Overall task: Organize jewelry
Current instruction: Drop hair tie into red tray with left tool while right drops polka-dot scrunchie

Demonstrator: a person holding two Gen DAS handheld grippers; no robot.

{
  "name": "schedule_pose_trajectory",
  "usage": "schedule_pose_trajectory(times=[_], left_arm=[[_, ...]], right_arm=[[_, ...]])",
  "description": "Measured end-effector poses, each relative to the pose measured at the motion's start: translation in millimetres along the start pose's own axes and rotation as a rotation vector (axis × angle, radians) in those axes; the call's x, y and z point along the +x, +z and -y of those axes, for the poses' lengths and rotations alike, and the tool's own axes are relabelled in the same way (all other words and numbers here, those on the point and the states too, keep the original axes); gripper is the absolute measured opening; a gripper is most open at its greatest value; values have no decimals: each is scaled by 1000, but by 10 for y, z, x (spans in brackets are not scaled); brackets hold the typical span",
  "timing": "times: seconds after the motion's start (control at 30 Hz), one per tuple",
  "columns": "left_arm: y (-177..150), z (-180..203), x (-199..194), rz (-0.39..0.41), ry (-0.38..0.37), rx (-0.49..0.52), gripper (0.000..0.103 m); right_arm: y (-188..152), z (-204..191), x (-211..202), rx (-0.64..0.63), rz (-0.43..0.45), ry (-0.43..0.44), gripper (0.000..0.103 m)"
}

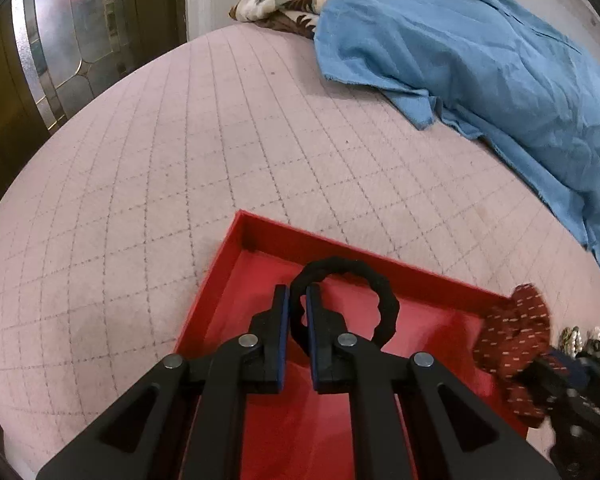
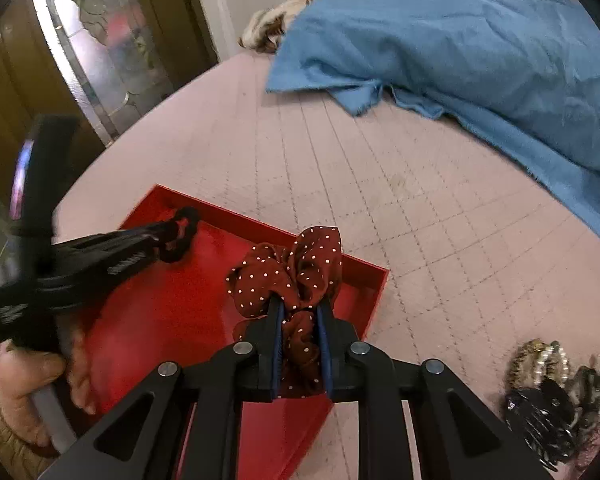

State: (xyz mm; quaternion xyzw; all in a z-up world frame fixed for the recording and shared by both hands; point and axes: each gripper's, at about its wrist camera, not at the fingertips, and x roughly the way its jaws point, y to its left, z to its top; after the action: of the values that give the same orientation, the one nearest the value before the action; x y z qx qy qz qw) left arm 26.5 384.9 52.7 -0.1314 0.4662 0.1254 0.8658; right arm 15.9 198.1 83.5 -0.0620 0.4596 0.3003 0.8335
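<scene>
A black twisted fabric hair tie (image 1: 346, 304) is pinched in the left hand-held gripper (image 1: 297, 300) over the shallow red rectangular tray (image 1: 236, 276), while a dark red white-dotted fabric scrunchie (image 2: 292, 276) is clamped in the right hand-held gripper (image 2: 300, 320) over the tray's near corner. Both should probably be lowered right to the tray floor before being let go, kept apart so nothing gets tangled. The remaining clips and beads (image 2: 556, 392) are left piled on the pink quilted bed (image 2: 420, 200).

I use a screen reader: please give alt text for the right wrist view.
The right gripper clamps a maroon polka-dot scrunchie above a red tray on a pink quilted bedspread. At left, the left gripper holds a black hair tie.
</scene>
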Motion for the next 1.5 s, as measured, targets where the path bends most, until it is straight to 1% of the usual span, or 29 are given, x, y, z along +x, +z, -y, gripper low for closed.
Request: schedule_pose_trajectory(times=[0.1,0.13,0.2,0.23,0.27,0.33,0.4,0.47,0.6,0.7,0.8,0.87,0.93,1.0,1.07,1.13,1.23,1.3,1.33,1.4,1.43,1.5], left_arm=[[12,-19,-22,7,-17,-17,11],[12,-33,-40,10,-35,-29,13],[34,-68,-73,25,-62,-53,24],[43,-82,-120,44,-69,-65,34],[44,-87,-159,59,-68,-71,43],[42,-108,-248,96,-71,-85,52],[42,-126,-302,116,-79,-97,56],[32,-128,-339,126,-75,-101,61],[4,-95,-393,142,-32,-80,61],[-27,-53,-438,148,-22,-64,61],[-75,21,-486,160,5,-34,61],[-120,77,-518,168,10,-15,62],[-188,132,-567,188,15,0,62],[-277,199,-651,233,15,12,62],[-372,276,-747,271,14,30,62],[-496,401,-872,301,-6,66,62],[-677,625,-1030,310,-16,139,62],[-763,775,-1151,312,-38,179,62],[-808,879,-1230,311,-61,207,62],[-867,1109,-1358,301,-102,271,67],[-894,1214,-1405,295,-118,296,71],[-949,1464,-1487,277,-155,345,73]], right_arm=[[14,13,113,12,-16,-15,19],[10,24,135,17,-17,-20,20],[13,30,141,23,-16,-23,22],[11,30,142,25,-14,-23,27],[8,28,136,25,-12,-24,29],[-5,14,116,18,-7,-36,41],[-17,-1,90,13,-1,-42,48],[-23,-12,39,14,9,-44,49],[-88,4,-131,26,26,-36,52],[-185,58,-306,39,44,-31,53],[-305,135,-513,40,67,-42,53],[-395,203,-682,36,91,-63,54],[-509,303,-875,39,115,-87,54],[-616,415,-1033,52,127,-99,54],[-767,594,-1223,78,138,-115,60],[-974,831,-1429,116,150,-140,66],[-1286,1216,-1678,169,153,-193,66],[-1481,1445,-1794,204,152,-229,66],[-1609,1621,-1864,236,151,-253,66],[-1771,1865,-1950,289,150,-280,66],[-1855,1992,-1990,320,152,-293,66],[-2002,2225,-2075,383,164,-310,66]])
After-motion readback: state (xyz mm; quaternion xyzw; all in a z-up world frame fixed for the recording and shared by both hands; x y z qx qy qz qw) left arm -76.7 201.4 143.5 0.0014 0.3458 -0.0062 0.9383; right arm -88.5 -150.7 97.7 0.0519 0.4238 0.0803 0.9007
